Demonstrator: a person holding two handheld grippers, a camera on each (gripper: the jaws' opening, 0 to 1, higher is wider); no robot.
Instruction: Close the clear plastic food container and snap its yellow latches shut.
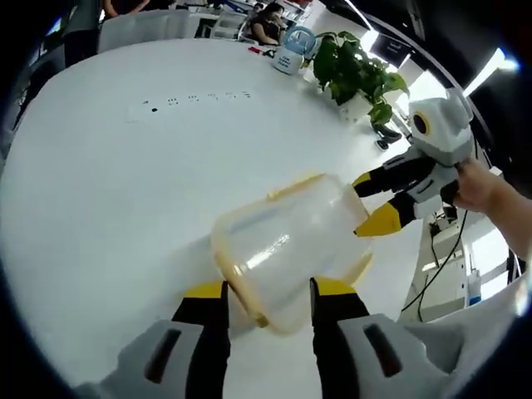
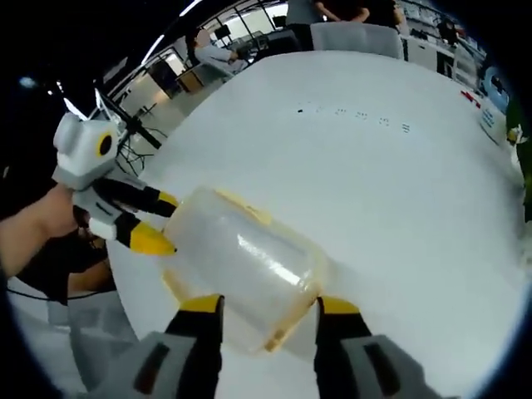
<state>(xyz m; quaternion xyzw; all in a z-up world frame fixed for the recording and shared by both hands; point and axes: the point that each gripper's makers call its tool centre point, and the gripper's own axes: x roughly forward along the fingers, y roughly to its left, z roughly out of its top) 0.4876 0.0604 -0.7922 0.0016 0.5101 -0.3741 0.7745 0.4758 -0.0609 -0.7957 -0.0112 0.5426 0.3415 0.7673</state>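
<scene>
Lying above the round white table (image 1: 125, 191), the clear plastic food container with yellow latches (image 1: 287, 241) sits between both grippers. Left gripper (image 1: 268, 299) and right gripper (image 2: 270, 312) each clamp one end.

One clear plastic food container (image 1: 287, 241) with yellow trim lies on one round white table (image 1: 125, 191). Two grippers are in play: the left gripper (image 1: 268, 309) and the right gripper (image 1: 374, 204), each with two yellow-tipped jaws. At the table's far right edge stand one potted plant (image 1: 353, 71) and one mug (image 1: 288, 58). One row of small dark marks (image 1: 195, 98) sits far on the tabletop.
</scene>
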